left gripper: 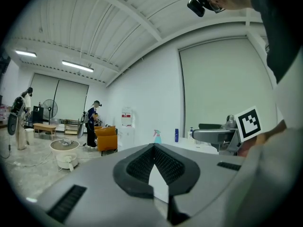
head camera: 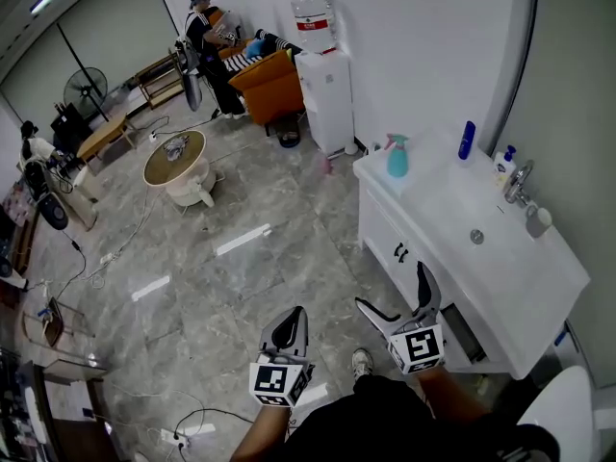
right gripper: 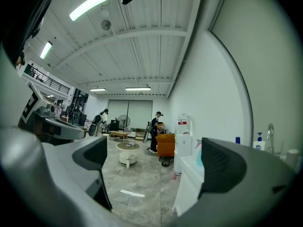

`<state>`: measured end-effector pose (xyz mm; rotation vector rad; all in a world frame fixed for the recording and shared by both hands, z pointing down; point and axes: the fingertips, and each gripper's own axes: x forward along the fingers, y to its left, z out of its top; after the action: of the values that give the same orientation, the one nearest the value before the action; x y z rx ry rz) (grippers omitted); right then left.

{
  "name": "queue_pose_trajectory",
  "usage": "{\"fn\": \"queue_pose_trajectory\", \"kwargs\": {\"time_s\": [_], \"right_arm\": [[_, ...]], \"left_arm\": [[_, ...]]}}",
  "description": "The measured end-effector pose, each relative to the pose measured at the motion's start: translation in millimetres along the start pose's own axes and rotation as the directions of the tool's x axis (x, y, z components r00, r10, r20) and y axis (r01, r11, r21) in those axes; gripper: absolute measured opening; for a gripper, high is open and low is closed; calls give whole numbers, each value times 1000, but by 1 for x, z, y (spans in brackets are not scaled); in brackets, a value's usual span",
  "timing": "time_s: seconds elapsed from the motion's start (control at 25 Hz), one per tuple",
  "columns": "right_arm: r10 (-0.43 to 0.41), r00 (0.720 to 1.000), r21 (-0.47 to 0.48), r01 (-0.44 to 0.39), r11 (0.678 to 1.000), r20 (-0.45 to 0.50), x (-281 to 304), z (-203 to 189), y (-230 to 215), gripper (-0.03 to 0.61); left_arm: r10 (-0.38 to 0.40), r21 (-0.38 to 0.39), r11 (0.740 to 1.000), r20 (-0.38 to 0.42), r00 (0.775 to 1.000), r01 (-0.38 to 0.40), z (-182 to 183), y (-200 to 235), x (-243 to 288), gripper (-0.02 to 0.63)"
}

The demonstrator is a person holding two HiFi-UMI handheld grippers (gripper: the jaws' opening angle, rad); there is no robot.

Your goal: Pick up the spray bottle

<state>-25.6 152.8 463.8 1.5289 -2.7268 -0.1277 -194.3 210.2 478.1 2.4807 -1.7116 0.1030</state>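
My right gripper [head camera: 391,285] has its jaws spread as wide as they go, and nothing sits between them. In the right gripper view [right gripper: 151,160] the gap frames only grey floor and the far end of the room. My left gripper [head camera: 295,316] is closed pad to pad and empty. In the left gripper view [left gripper: 154,150] the two ribbed pads meet in a point with nothing pinched there.

The spray bottle [head camera: 397,155] is teal with a pink trigger. It stands upright on the white counter [head camera: 438,200], at the counter's far corner and close to the edge. In the head view it lies at about 12 o'clock from my right gripper and about 1 o'clock from my left, well apart from both. Neither gripper touches the bottle or the counter.

In the right gripper view the spray bottle [right gripper: 198,155] peeps out at the inner edge of the jaw on the right of the picture, at 3 o'clock from the middle of the gap, and that jaw partly hides it. In the left gripper view it [left gripper: 156,136] stands small at 12 o'clock, just above the closed tips.

A blue bottle [head camera: 467,141] stands at 3 o'clock from the spray bottle, against the wall. A water dispenser [head camera: 322,85] stands on the floor at about 11 o'clock from it.
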Motion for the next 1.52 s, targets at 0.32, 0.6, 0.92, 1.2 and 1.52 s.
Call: {"fn": "queue_pose_trajectory", "kwargs": {"time_s": [0.32, 0.6, 0.92, 1.2, 1.52], "right_arm": [[9, 1000, -9, -9, 1000, -23, 41, -9, -44, 591], [23, 998, -22, -24, 999, -53, 65, -19, -74, 589], [21, 995, 19, -19, 1000, -96, 88, -33, -100, 589], [15, 993, 40, -11, 999, -117, 126, -47, -121, 589], [-2, 991, 78, 12, 997, -136, 177, -58, -137, 589]], "left_arm": [[-7, -1, 1000, -16, 1000, 7, 8, 3, 66, -6], [-11, 7, 1000, -28, 1000, 11, 11, 0, 104, -6], [-22, -7, 1000, -39, 999, 22, 10, 6, 143, -6], [-62, -17, 998, -43, 997, 61, 12, 20, 193, -6], [-119, -19, 993, -26, 993, 119, 26, 49, 254, -6]]}}
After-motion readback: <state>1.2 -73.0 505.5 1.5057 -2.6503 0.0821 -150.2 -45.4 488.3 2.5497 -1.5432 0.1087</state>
